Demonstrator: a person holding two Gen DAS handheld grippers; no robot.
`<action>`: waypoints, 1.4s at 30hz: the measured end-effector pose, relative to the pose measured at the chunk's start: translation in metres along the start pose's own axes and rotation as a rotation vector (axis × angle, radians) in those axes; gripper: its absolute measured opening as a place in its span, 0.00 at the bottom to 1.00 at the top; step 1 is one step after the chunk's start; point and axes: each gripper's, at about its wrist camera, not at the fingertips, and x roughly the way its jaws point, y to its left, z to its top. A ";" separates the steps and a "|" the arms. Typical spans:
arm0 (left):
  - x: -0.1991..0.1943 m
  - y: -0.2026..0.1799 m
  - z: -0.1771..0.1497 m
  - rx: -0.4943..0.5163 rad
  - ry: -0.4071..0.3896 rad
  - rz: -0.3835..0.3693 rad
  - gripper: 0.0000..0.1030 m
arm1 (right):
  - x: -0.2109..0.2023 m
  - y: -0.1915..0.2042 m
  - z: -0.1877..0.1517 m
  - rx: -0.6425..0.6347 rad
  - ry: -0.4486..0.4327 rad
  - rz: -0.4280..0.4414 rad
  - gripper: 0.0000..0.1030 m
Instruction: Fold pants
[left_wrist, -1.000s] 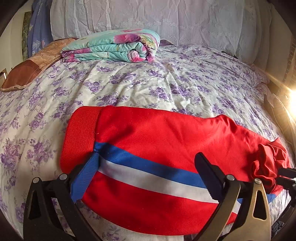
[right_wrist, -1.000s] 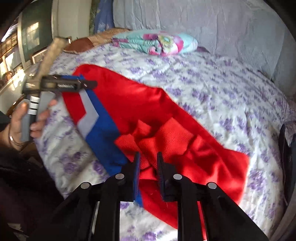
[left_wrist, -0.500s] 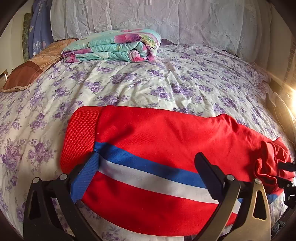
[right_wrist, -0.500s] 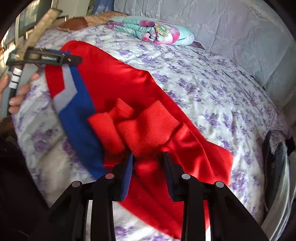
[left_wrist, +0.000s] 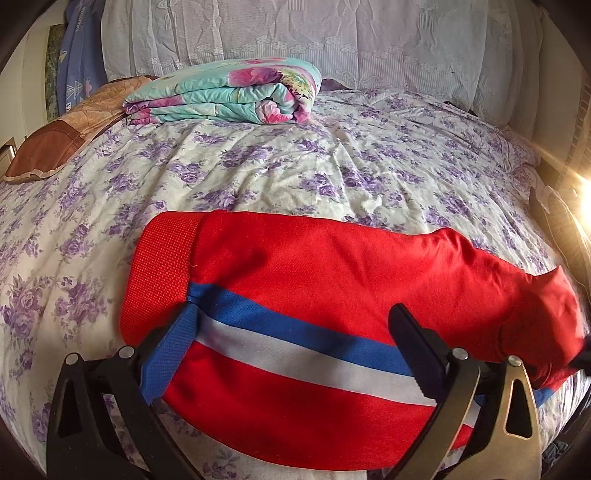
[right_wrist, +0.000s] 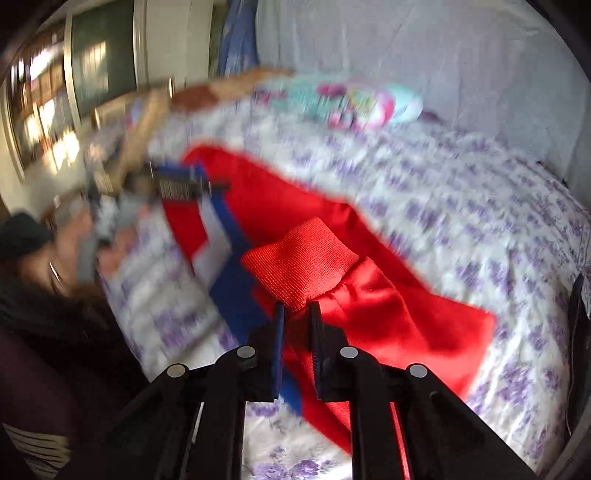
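The red track pants (left_wrist: 332, 280) look light, limp and slick; the ribbed cuff (lower centre) (right_wrist: 301, 264) grips best. Right tongs (right_wrist: 297, 321) are closing on red fabric there; left tongs (left_wrist: 295, 343) stand released, astride the waistband.

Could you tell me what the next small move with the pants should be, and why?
Probably lift the right hand-held gripper and carry the cuffs toward the waistband. Its jaws are closing on red cloth beside the cuffs, and the pants lie lengthwise on the bed, with the left hand-held gripper open over the waistband end.
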 end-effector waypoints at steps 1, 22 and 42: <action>0.000 0.000 0.000 -0.001 -0.001 -0.002 0.96 | 0.010 0.003 -0.005 -0.010 0.026 0.002 0.15; -0.001 -0.001 0.001 -0.006 -0.003 -0.005 0.96 | -0.006 -0.020 0.008 0.141 -0.117 -0.198 0.17; -0.086 0.041 -0.016 -0.250 -0.004 -0.199 0.96 | -0.034 -0.001 -0.011 0.213 -0.318 0.078 0.74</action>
